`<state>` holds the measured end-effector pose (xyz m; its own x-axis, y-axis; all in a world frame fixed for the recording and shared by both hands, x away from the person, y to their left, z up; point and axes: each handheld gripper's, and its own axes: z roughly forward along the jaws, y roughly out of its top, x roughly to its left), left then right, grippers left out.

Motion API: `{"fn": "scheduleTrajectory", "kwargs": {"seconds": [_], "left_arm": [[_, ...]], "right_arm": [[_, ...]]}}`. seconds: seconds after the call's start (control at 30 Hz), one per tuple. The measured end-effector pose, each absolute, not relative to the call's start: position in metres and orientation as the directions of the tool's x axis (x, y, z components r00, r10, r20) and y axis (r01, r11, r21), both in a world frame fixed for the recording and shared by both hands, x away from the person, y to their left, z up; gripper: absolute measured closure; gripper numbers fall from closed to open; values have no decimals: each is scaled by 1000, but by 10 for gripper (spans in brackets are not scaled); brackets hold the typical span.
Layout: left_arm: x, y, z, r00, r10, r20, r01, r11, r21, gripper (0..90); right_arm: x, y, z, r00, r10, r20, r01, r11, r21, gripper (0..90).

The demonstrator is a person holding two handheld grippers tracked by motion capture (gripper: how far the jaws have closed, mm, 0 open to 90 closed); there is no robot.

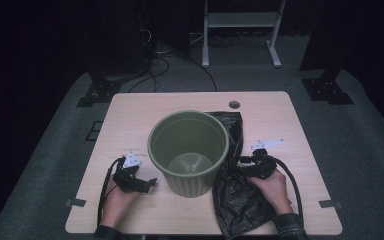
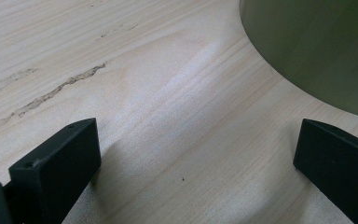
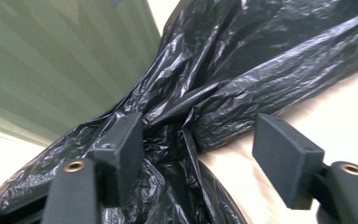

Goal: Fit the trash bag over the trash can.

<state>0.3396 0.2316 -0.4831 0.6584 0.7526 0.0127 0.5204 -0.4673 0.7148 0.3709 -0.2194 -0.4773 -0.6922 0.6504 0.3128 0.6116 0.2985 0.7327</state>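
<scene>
Right gripper view has the right gripper point(image 3: 198, 154) spread wide, jaws straddling a twisted fold of the black bin bag point(image 3: 223, 88) lying just right of the green bin point(image 1: 188, 150), while the left gripper point(image 1: 147, 184), also open, idles on the bin's other side.

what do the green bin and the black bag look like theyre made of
The green bin looks like moulded plastic with a matt, even finish; its wall has regular vertical ribs and a smooth rolled rim. The black bag looks like thin plastic film, glossy and finely crinkled, bunching into folds between the open jaws of the right claw. Neither can be settled by look alone.
</scene>
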Motion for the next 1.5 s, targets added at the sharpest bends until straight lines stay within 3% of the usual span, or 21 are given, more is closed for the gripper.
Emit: {"fn": "scheduleTrajectory", "kwargs": {"seconds": [0.4,1.0,1.2,1.27,1.37,1.4,1.5], "left_arm": [[340,232,-483,659,752,13,520,-468,715,0],[340,232,-483,659,752,13,520,-468,715,0],[340,232,-483,659,752,13,520,-467,715,0],[340,232,-483,659,752,13,520,-468,714,0],[340,232,-483,659,752,13,520,-468,715,0],[340,232,-483,659,752,13,520,-468,715,0],[340,232,-483,659,752,13,520,-468,714,0]], "right_arm": [[367,-203,-473,-715,642,279,593,344,728,183],[366,-182,-480,-701,687,192,574,383,724,171],[360,-164,-482,-691,717,87,533,425,731,195],[356,-158,-482,-696,718,11,496,469,731,317],[355,-158,-481,-706,708,15,484,468,740,545],[354,-159,-480,-713,701,15,476,468,744,667],[353,-162,-480,-727,686,16,466,475,746,858]]}}
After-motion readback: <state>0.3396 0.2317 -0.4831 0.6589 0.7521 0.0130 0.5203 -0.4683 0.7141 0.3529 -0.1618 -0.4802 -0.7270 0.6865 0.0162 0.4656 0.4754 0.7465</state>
